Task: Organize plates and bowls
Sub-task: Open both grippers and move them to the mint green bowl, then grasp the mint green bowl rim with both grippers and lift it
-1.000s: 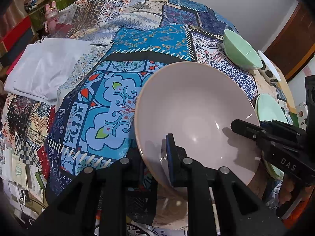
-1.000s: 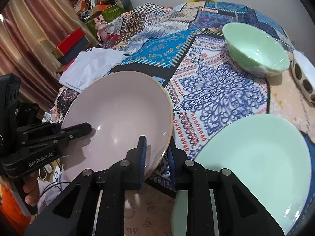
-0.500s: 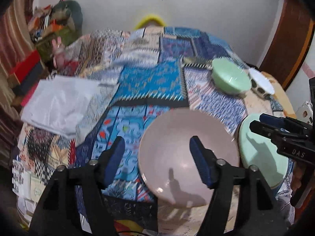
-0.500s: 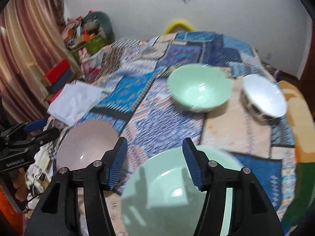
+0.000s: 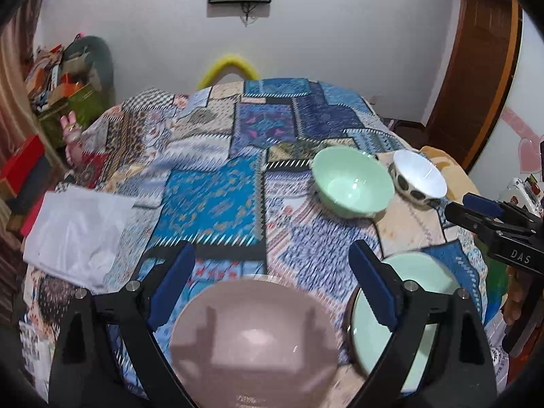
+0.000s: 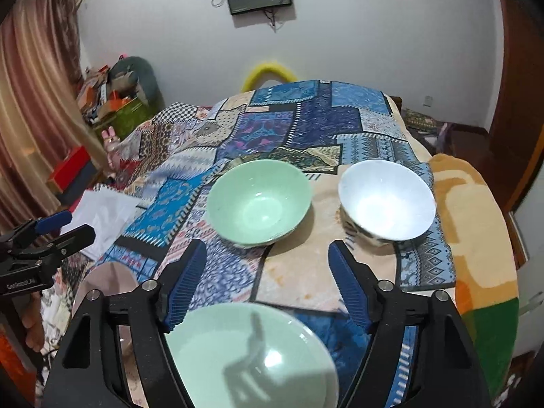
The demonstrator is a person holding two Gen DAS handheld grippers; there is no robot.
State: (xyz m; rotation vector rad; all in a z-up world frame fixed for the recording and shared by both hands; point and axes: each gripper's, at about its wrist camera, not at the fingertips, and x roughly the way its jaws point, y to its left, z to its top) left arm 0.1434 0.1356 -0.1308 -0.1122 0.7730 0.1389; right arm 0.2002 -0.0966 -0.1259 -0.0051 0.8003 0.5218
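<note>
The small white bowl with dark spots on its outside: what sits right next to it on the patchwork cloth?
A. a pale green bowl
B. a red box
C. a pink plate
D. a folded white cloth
A: in the right wrist view the small white bowl with dark spots stands beside the pale green bowl, apart from it, on the patchwork cloth.

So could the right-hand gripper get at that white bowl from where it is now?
Probably yes. The right gripper is open and empty, and the white bowl sits ahead and slightly to its right, apart from the green bowl, with only bare blanket between.
</note>
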